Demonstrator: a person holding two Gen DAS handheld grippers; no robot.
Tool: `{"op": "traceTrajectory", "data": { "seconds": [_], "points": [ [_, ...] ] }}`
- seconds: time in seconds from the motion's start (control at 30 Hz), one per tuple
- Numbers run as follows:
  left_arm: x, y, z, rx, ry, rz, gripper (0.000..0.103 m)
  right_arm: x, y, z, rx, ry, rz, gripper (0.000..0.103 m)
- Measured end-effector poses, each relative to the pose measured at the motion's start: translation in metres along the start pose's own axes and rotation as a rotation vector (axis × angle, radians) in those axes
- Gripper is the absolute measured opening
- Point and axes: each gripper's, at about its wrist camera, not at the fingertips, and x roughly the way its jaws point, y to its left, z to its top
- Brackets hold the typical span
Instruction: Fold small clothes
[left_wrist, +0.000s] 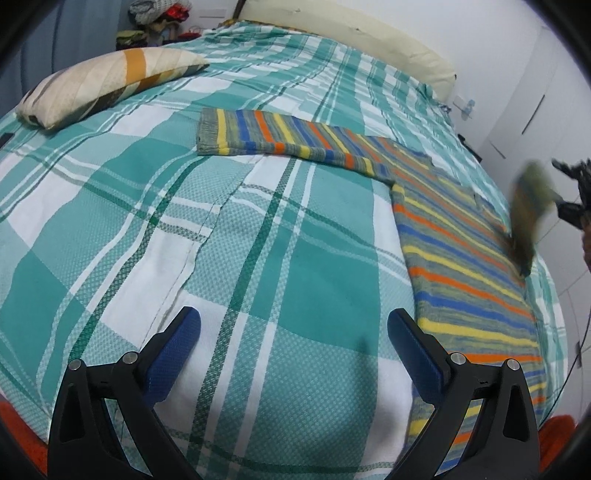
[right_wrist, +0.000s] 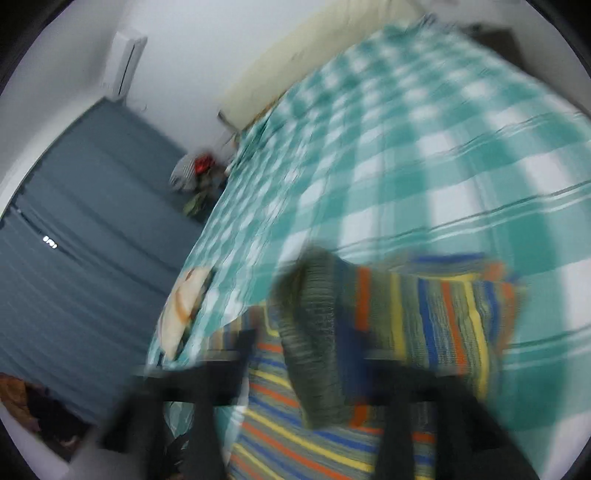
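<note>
The bed carries the sweater flat for folding, one sleeve spread sideways. The left gripper waits open above bare sheet. The right gripper seemingly grips the other sleeve, though blur hides the pads.

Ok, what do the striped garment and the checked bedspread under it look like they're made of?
The striped garment looks like a soft knit, probably wool or acrylic: fuzzy matte stripes, with a ribbed band at the sleeve end. The checked bedspread looks like woven cotton: a fine waffle-like texture in the teal squares, a stitched seam, matte. Fibre content can't be confirmed from the look alone.
</note>
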Motion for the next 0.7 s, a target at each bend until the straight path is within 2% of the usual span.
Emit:
{"op": "traceTrajectory", "data": {
  "seconds": [0.13,0.2,0.3,0.43,0.47,0.5,0.53,0.57,0.63,0.67,0.7],
  "points": [
    [-0.001,-0.002,0.0,0.018,-0.002,0.005,0.101,0.012,0.003,-0.001,-0.024,-0.008,-0.014,0.068],
    [0.0,-0.002,0.001,0.012,-0.003,-0.001,0.101,-0.002,-0.012,-0.004,-0.017,-0.009,-0.059,0.068],
    [0.004,-0.003,0.001,0.008,-0.001,0.002,0.101,-0.011,-0.043,-0.024,0.006,0.047,-0.15,0.06],
    [0.006,-0.008,-0.003,0.038,0.002,0.031,0.101,0.008,-0.085,-0.065,0.045,0.184,-0.211,0.042],
    [0.006,-0.01,-0.004,0.051,0.003,0.038,0.102,0.02,-0.1,-0.079,0.047,0.236,-0.285,0.038],
    [0.006,-0.011,-0.005,0.06,0.004,0.044,0.102,0.028,-0.116,-0.091,0.058,0.288,-0.397,0.035],
    [0.006,-0.011,-0.006,0.068,0.006,0.05,0.102,0.029,-0.126,-0.097,0.069,0.313,-0.464,0.015],
    [0.005,-0.012,-0.007,0.075,0.007,0.053,0.102,0.024,-0.136,-0.101,0.081,0.3,-0.511,0.0],
    [0.006,-0.012,-0.007,0.078,0.006,0.055,0.102,0.009,-0.132,-0.095,0.058,0.242,-0.542,0.0],
    [0.006,-0.012,-0.008,0.077,0.006,0.056,0.102,0.005,-0.126,-0.092,0.035,0.227,-0.554,0.009],
    [0.008,-0.012,-0.007,0.078,0.007,0.059,0.102,0.003,-0.119,-0.087,0.004,0.217,-0.553,0.01]
  ]
}}
